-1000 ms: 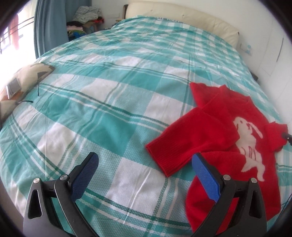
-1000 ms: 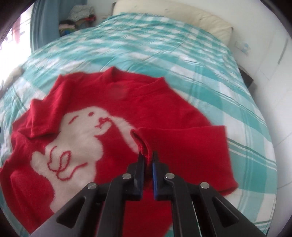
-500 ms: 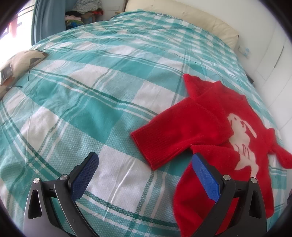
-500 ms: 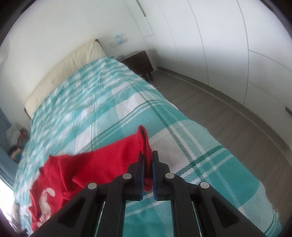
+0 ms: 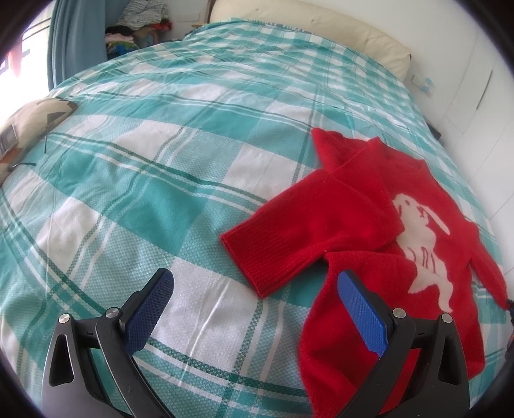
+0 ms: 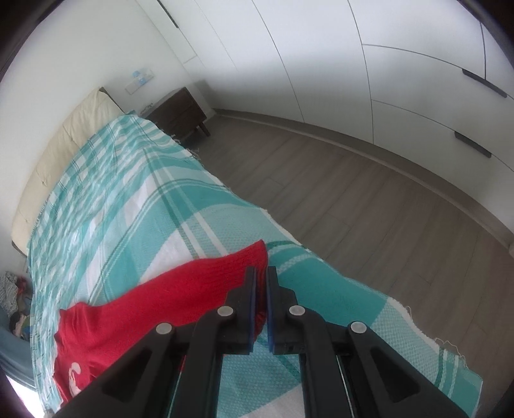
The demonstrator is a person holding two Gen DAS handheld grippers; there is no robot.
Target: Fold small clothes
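A small red sweater with a white rabbit on its front lies on the teal plaid bedspread. One sleeve lies folded across the chest. My left gripper is open and empty, hovering low over the bed just in front of that sleeve's cuff. My right gripper is shut on the other sleeve's cuff and holds the sleeve stretched out toward the bed's right edge. The sweater's body shows at the lower left of the right wrist view.
A cream headboard runs along the far end. A patterned pillow lies at the left edge. Clothes are piled by the blue curtain. A dark nightstand, wood floor and white wardrobe doors flank the bed's right side.
My right gripper has pulled the sleeve off the sweater's front and swung it outward toward the bed's right edge. My left gripper stayed open and shifted only slightly.
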